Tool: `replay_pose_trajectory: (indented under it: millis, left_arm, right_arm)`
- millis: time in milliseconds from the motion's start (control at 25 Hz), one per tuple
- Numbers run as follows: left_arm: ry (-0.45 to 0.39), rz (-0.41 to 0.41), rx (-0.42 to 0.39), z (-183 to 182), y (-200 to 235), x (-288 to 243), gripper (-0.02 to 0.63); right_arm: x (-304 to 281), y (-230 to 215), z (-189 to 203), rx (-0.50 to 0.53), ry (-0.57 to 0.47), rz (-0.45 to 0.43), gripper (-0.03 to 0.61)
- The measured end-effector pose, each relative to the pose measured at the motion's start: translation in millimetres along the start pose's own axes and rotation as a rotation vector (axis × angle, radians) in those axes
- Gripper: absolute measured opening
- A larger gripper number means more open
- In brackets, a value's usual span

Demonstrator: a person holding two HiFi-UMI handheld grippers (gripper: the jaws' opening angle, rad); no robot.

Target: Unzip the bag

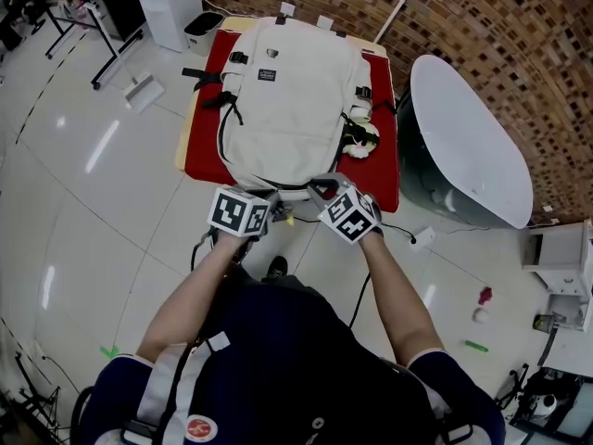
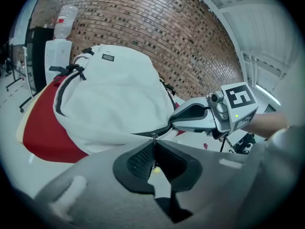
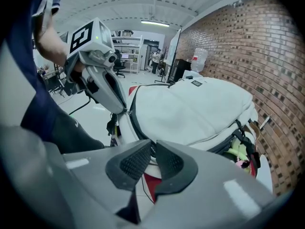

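Observation:
A cream backpack (image 1: 283,95) lies flat on a red mat (image 1: 199,156) on a small table, bottom end toward me. Its dark zip line (image 3: 133,120) runs round the near end. My left gripper (image 1: 276,202) is at that end, shut on the thin metal zipper pull (image 2: 153,142), which stands upright between its pads. My right gripper (image 1: 320,186) is just to the right of it, jaws nearly together and pinching the bag's edge (image 3: 152,149) beside the zip. Each gripper shows in the other's view: right gripper (image 2: 174,120), left gripper (image 3: 123,110).
A large white oval tub (image 1: 463,142) stands right of the table against the brick wall (image 1: 500,26). A soft toy (image 1: 363,139) pokes out of the bag's right side pocket. A water dispenser (image 1: 167,3) and white bin (image 1: 199,31) stand behind left.

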State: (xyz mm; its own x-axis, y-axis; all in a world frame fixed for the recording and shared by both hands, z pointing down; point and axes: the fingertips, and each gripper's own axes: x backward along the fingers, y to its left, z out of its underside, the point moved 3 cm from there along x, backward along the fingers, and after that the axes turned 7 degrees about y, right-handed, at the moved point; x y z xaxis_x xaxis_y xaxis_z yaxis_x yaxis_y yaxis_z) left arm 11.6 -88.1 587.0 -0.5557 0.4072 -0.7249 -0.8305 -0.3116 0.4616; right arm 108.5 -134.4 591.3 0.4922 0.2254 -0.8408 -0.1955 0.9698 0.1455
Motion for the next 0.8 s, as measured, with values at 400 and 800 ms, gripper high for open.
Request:
replay_pose_trajectory:
  millis: [400,800]
  left_arm:
    - [-0.002,-0.159,-0.061,-0.1,51.5,45.6,0.012]
    - [0.071,-0.287,-0.227,-6.7,89.6,67.8,0.012]
  right_arm:
    - [2.5,-0.9,4.7,-0.018,0.005,0.019,0.015]
    - [-3.5,-1.2,5.9,-0.076,0.037,0.002,0.002]
